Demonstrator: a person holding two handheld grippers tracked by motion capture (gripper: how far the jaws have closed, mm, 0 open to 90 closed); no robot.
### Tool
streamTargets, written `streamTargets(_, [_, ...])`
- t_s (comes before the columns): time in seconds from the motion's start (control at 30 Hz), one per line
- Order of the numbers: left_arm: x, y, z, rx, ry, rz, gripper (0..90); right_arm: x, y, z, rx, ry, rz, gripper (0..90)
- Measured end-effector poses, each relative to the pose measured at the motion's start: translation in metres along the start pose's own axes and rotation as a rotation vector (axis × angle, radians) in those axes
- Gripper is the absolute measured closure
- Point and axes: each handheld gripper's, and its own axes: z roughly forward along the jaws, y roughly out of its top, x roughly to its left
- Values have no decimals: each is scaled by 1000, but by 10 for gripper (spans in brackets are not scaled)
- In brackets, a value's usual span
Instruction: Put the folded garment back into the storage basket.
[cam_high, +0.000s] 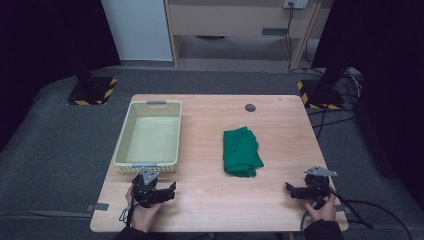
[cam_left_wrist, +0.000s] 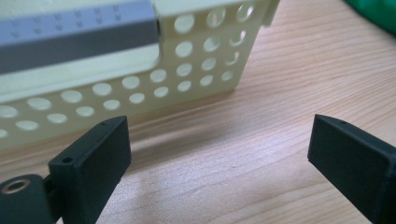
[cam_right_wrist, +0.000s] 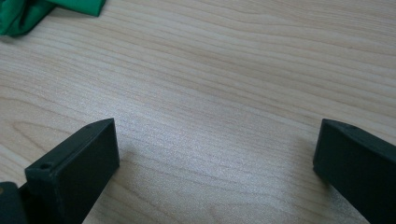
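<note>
Two tongs rest low on my counter (cam_high: 210, 200), one at each lower corner of the high view, and both stand wide apart with bare wood between their jaws. Between them, at the centre right of that frame, lies the green cloth (cam_high: 241, 151), folded into a rough oblong. Its long axis runs from the upper part of the frame toward the lower, leaning slightly to the right at the near end, where a corner sticks out.

My left tongs (cam_high: 170, 189) sit at the lower left, just below the cream perforated basket (cam_high: 124, 135); in the left gripper view the basket's holed wall (cam_left_wrist: 187, 70) and its grey handle (cam_left_wrist: 74, 35) are close ahead, and the jaws touch neither. A sliver of the cloth (cam_left_wrist: 373, 11) shows at the upper right of that view.

My right tongs (cam_high: 290, 189) sit at the lower right, well apart from the cloth, gripping nothing. In the right gripper view the cloth (cam_right_wrist: 28, 14) shows at the upper left corner.
</note>
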Motion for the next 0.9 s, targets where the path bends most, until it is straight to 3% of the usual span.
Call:
streamTargets(0.6, [-5,12,-22,-92,-57,-7,56,0,0,0,0,0,0,2])
streamTargets(0.9, [-8,18,-28,-110,-75,-9,56,0,0,0,0,0,0,2])
